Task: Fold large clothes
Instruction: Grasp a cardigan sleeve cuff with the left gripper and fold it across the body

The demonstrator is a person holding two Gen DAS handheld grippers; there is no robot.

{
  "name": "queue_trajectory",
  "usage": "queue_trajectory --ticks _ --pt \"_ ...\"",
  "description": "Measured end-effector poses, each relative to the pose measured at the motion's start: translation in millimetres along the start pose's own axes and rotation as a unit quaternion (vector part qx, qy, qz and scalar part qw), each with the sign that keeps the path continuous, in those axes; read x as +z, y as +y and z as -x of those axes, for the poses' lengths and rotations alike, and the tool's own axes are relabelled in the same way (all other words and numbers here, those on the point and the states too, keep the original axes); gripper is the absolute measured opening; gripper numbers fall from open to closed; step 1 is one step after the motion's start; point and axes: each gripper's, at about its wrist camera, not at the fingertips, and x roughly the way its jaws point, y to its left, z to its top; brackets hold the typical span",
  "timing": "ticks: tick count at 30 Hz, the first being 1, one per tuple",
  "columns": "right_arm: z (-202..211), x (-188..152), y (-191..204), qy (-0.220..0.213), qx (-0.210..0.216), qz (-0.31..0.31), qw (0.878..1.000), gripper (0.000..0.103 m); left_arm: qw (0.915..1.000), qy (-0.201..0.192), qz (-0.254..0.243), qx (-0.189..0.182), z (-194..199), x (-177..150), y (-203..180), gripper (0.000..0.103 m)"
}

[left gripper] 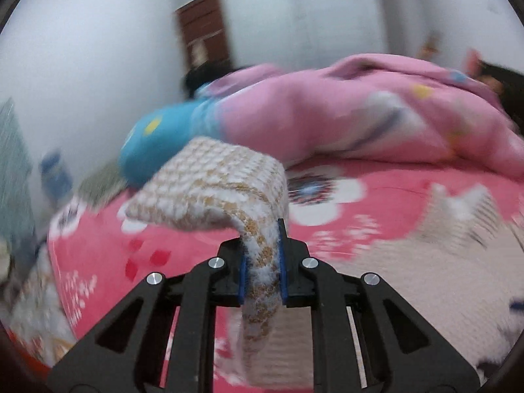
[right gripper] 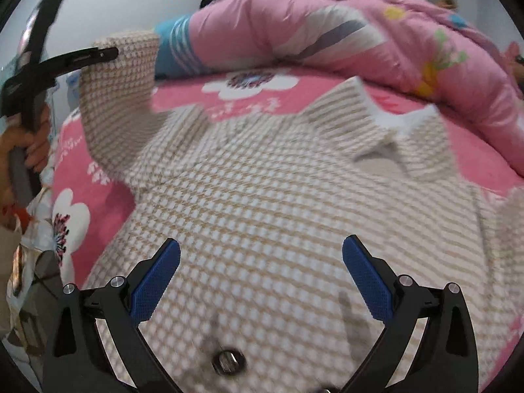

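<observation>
Sweater (right gripper: 278, 196) sleeve pinched in left tongs (left gripper: 262, 262), bg blurred.

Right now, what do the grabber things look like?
Both are black plastic frames with cut-out holes and shiny silver bolts. The right gripper has bumpy blue pads on its fingers. The left gripper has thin blue pads too, and a grey handle.

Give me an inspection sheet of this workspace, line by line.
Surface: bed with pink floral sheet.
Job's things: beige-and-white checked knit jacket spread flat, one sleeve lifted.
Clutter: pink and blue floral quilt bunched along the far side.
Grippers: left gripper shut on the sleeve; right gripper open above the jacket, holding nothing.
Cables: nothing seen.
Surroundings: white walls, brown door, blurred.
</observation>
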Motion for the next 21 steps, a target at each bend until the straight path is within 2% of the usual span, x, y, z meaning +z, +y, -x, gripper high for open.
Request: queue_trajectory --ticks 3,6,7,8,10,11,12,14,17,21 --pt "24 -11 -12 -0.011 -0.009 -0.011 1.0 0.097 0.9981 0.004 -0.042 -0.045 32 -5 -45 0.014" --pt "43 -29 -31 -0.009 -0.019 -0.028 0.999 0.097 0.9902 0.051 -0.059 -0.116 51 -31 -89 0.019" --pt "46 -36 -37 -0.005 -0.02 -0.038 0.999 0.097 0.9873 0.065 -0.055 -0.134 53 -44 -96 0.026" --pt "48 -43 -43 -0.001 -0.02 -0.049 0.999 0.097 0.9846 0.079 -0.05 -0.148 55 -58 -105 0.044" --pt "47 -59 -55 0.016 -0.017 -0.074 0.997 0.097 0.9797 0.097 -0.041 -0.171 56 -84 -119 0.069" --pt "45 -67 -58 0.026 -0.015 -0.082 0.996 0.097 0.9771 0.101 -0.033 -0.184 57 -99 -124 0.071" --pt "46 -75 -60 0.039 -0.016 -0.088 0.995 0.097 0.9759 0.104 -0.029 -0.19 56 -108 -126 0.072" --pt "38 -82 -61 0.056 -0.021 -0.088 0.994 0.097 0.973 0.121 -0.017 -0.196 55 -130 -133 0.08" --pt "30 -86 -57 0.069 -0.033 -0.066 0.995 0.097 0.9683 0.139 0.016 -0.207 48 -149 -130 0.085" --pt "13 -86 -50 0.087 -0.045 -0.038 0.994 0.097 0.9661 0.167 0.043 -0.191 33 -163 -123 0.088"
